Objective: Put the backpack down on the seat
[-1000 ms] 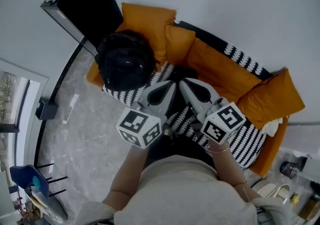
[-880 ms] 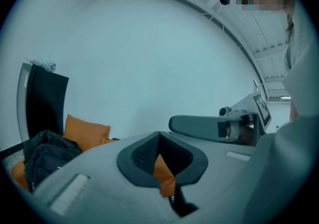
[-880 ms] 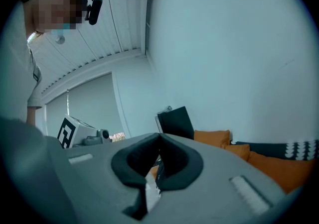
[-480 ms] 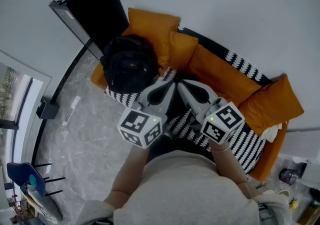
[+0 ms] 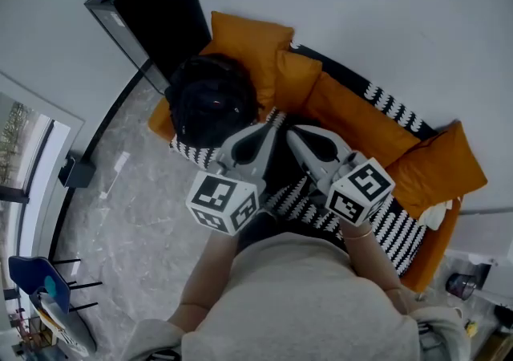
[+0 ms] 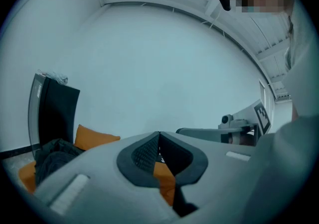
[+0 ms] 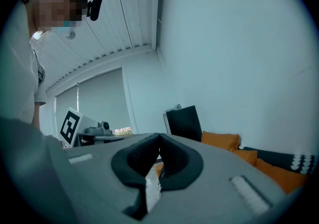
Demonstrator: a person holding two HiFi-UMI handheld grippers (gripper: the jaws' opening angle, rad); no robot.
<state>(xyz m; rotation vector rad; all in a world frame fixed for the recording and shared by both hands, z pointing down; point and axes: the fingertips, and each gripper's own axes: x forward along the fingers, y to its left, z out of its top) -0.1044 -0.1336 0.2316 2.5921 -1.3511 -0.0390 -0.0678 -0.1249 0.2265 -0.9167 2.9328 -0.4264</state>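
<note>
looks done: backpack (image 5: 210, 107) sits on the sofa seat (image 5: 389, 229), left hand-held gripper (image 5: 271, 131) and right hand-held gripper (image 5: 292, 134) both clenched empty, clear of it.

Grey shirt (image 5: 309, 303), marker-cubed grey grippers (image 5: 270, 123) (image 5: 291, 131)

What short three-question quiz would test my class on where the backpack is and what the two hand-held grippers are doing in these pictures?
1. True or false: the black backpack lies on the sofa, apart from the left hand-held gripper and the right hand-held gripper.
2. The right hand-held gripper is: A) wide open, B) shut and empty, C) shut on a strap.
3. Fill in: the cushions on the sofa are ___ in colour.

Key: 1 true; 2 B; 3 orange.
</note>
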